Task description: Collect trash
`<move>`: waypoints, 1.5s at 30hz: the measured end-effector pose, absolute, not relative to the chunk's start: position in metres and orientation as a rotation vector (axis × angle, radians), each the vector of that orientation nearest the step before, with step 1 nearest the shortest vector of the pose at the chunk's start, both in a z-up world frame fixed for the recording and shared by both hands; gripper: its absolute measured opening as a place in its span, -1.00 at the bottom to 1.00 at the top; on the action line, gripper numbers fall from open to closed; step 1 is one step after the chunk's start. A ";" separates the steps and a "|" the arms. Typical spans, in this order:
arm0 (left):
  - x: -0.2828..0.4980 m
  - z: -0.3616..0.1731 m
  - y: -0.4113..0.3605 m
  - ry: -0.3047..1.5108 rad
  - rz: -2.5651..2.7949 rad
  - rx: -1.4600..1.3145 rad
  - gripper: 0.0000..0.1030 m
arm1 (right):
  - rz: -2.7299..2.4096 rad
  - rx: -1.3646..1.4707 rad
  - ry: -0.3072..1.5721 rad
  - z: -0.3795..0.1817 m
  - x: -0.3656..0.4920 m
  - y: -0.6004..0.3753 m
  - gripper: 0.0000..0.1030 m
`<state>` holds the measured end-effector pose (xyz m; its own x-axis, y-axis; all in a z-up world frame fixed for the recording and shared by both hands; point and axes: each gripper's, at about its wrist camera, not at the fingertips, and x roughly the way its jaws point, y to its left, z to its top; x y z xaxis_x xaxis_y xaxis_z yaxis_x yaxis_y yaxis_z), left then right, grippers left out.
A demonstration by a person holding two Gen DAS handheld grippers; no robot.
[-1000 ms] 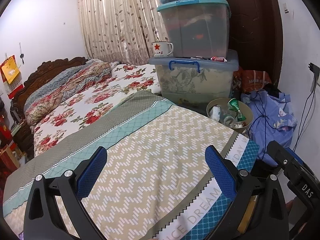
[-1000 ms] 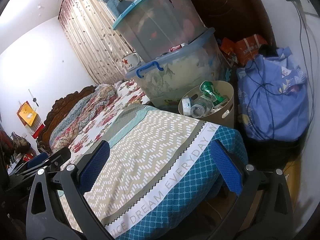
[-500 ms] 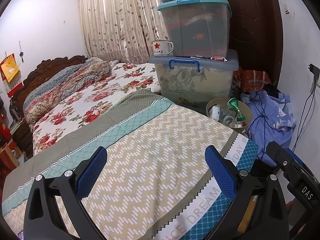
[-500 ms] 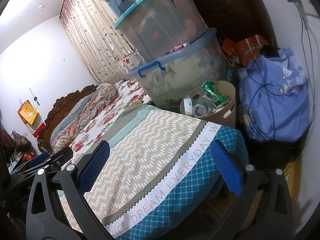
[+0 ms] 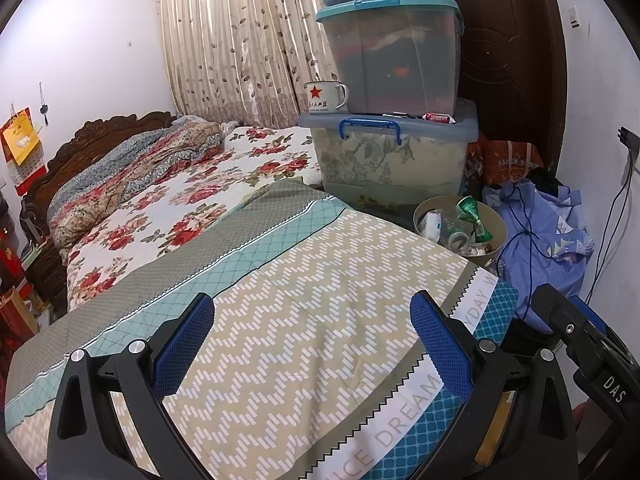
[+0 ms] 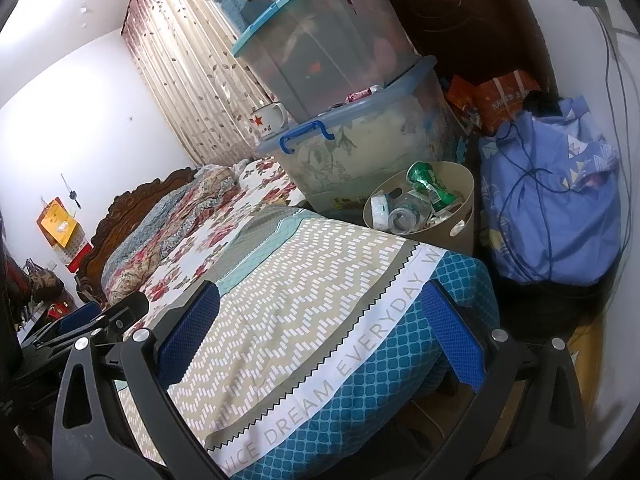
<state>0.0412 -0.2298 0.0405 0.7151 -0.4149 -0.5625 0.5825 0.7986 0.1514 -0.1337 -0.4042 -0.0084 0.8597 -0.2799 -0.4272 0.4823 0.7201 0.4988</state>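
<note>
Small bedroom, bed takes up most of it. Nearest, right under both claws, lies the zigzag-patterned beige and teal bedspread [image 5: 304, 320], bare of any litter I can see.

Left gripper [image 5: 312, 344] has its blue pads spread wide, nothing between them. Right gripper [image 6: 320, 336] the same: released, empty, hanging over the bed's corner w/ the printed white border just under it. Each claw's black frame shows at the edge of the other's view, so they sit close side by side.

What changed over the last sec: very little. The view has crept slightly, the round beige plastic waste bin [image 6: 460, 184] sliding a touch, both claws still agape. My read: trash is already collected, or the person is scanning for more.

Ahead and right of the claws, past the bed corner, that bin holds a crushed green can [image 6: 428, 188], a clear bottle and white wrappers.

Further on, stacked clear plastic storage boxes [image 5: 392, 92] w/ a white enamel star mug [image 5: 324, 98] on the lowest lid; blue cloth bundle [image 6: 552, 216] beside the bin.
</note>
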 end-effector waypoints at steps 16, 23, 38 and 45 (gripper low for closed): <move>0.042 0.041 -0.229 0.533 -0.560 0.335 0.83 | -0.421 0.641 0.344 -0.011 -0.131 -0.405 0.93; 0.042 0.040 -0.229 0.534 -0.557 0.334 0.83 | -0.417 0.640 0.347 -0.013 -0.129 -0.406 0.93; 0.042 0.036 -0.226 0.534 -0.551 0.340 0.83 | -0.414 0.640 0.354 -0.016 -0.128 -0.406 0.93; 0.041 0.037 -0.227 0.536 -0.554 0.337 0.83 | -0.420 0.642 0.354 -0.018 -0.129 -0.406 0.93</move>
<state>0.0406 -0.2272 0.0370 0.7201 -0.4061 -0.5627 0.5762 0.8017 0.1588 -0.1288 -0.4056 -0.0176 0.8581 -0.2649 -0.4400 0.4786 0.7230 0.4982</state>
